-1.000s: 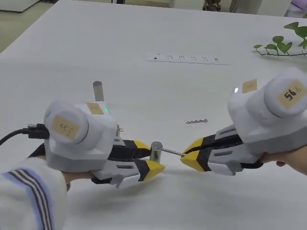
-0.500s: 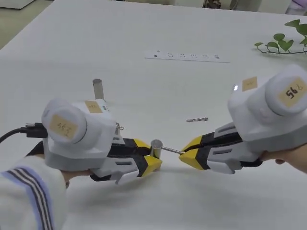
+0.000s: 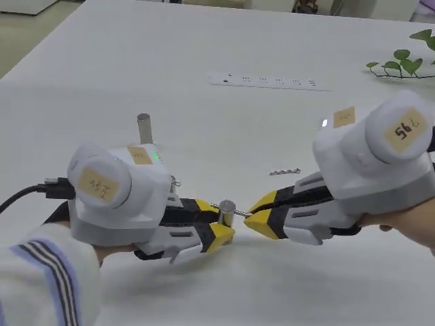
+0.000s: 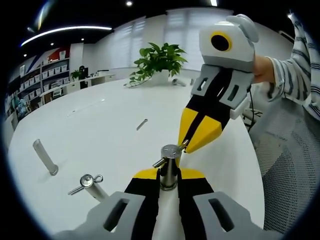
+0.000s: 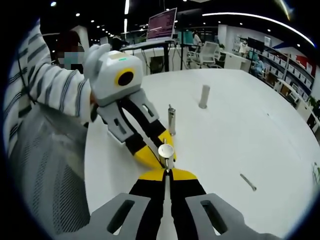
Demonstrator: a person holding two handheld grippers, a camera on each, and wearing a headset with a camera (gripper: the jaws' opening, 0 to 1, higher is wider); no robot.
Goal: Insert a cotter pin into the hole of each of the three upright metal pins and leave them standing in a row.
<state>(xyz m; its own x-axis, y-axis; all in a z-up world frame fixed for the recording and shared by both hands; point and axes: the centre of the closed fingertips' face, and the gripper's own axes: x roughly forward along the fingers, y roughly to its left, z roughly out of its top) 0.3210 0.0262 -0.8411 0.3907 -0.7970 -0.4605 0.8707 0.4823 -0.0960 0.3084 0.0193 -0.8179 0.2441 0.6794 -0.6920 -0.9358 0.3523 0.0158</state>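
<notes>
1. Since a second ago the right claw (image 3: 249,217) has closed in on the metal pin (image 3: 226,211), and less of the cotter pin (image 3: 240,214) now shows between them.
2. The left claw (image 3: 216,221) is clenched on the metal pin, which stands upright on the table (image 3: 204,41) near the middle.
3. The right claw is pinched tight on the cotter pin, which lies level and enters the head of the metal pin from the right. In the left gripper view a short end sticks out on the other side.
4. A second pin (image 4: 89,181), already carrying a cotter pin, stands just beyond the left claw.
5. A bare pin (image 3: 144,128) stands upright farther off to the left.
6. A loose cotter pin (image 3: 284,172) lies flat beyond the right claw.
7. A power strip (image 3: 268,81) lies at the far side, and a plant (image 3: 408,58) is at the far right.
</notes>
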